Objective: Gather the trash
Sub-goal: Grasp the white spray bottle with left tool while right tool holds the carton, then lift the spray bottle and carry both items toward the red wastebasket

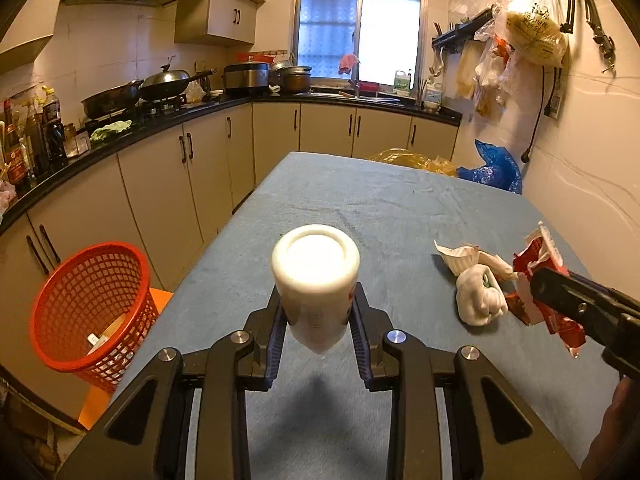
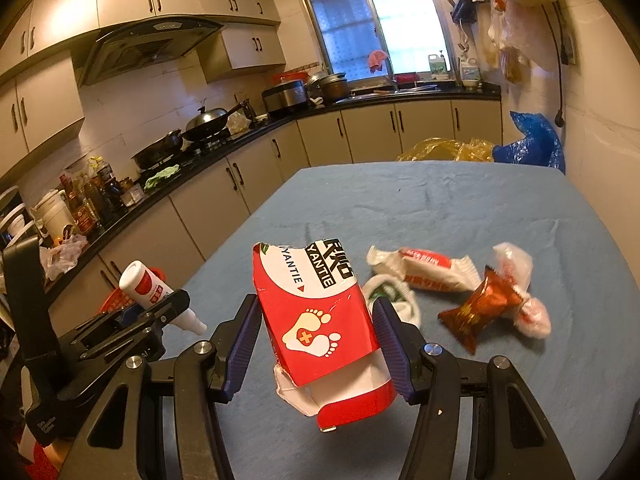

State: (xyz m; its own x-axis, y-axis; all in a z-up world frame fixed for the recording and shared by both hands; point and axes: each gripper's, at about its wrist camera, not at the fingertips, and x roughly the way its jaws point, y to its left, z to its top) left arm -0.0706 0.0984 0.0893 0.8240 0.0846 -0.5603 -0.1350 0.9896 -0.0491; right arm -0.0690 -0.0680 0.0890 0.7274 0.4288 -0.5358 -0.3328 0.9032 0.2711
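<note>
The left gripper (image 1: pixel 316 320) is clenched on a white plastic bottle (image 1: pixel 316 280) with a red label, held off the blue tablecloth (image 1: pixel 360 208) with its flat, rimmed base pointing away and its narrow white tip toward the camera; the bottle's shadow falls on the cloth below. The right gripper (image 2: pixel 316 344) grips a torn red-and-white cardboard box (image 2: pixel 316 320) between its ribbed blue pads (image 2: pixel 390 344); the box is crumpled, its near end ripped open, and it shows a white footprint mark with an orange cross and black lettering at its far end. It hangs above the near part of the table. Just beyond and to the right on the cloth lie a crumpled white wrapper with green print (image 2: pixel 390 294), a white-and-red snack wrapper (image 2: pixel 428 270), a glossy brown-red wrapper (image 2: pixel 480 308) and a clear twisted wrapper (image 2: pixel 520 280), lying close together. Off the table's left edge, lower down, stands a red mesh basket (image 1: pixel 92 304) with pale scraps inside. Past the table's far edge sit a yellow plastic bag (image 1: pixel 412 160) and a blue plastic bag (image 1: pixel 496 168).
</note>
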